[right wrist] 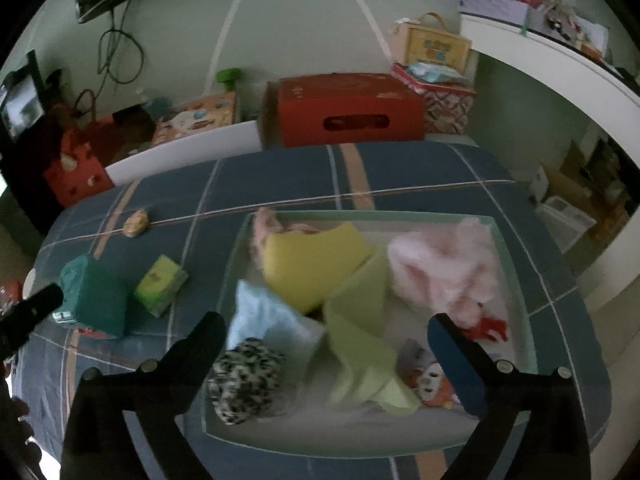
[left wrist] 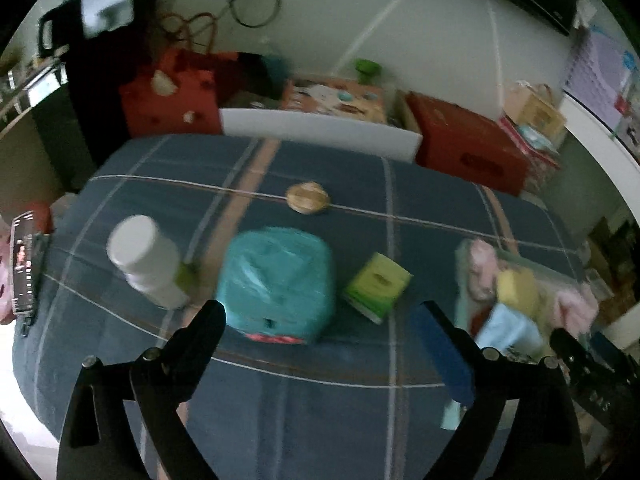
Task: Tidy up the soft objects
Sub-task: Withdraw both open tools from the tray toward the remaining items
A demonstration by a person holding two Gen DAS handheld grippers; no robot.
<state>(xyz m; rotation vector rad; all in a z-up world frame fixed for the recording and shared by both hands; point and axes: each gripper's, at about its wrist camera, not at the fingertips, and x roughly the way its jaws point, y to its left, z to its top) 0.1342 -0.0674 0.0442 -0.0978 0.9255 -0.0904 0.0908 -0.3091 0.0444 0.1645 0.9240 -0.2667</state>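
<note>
A clear bin on the plaid bed holds a yellow sponge, a pink plush, a light green cloth, a pale blue cloth and a black-and-white speckled ball. My right gripper hangs open above the bin with nothing between its fingers. My left gripper is open over the bed, just in front of a teal plastic-wrapped pack. A green box, a white bottle and a round tan object lie nearby.
The bed has a white board at its far edge. Red boxes and bags stand behind it. A dark remote lies at the bed's left edge. The right gripper's finger shows beside the bin.
</note>
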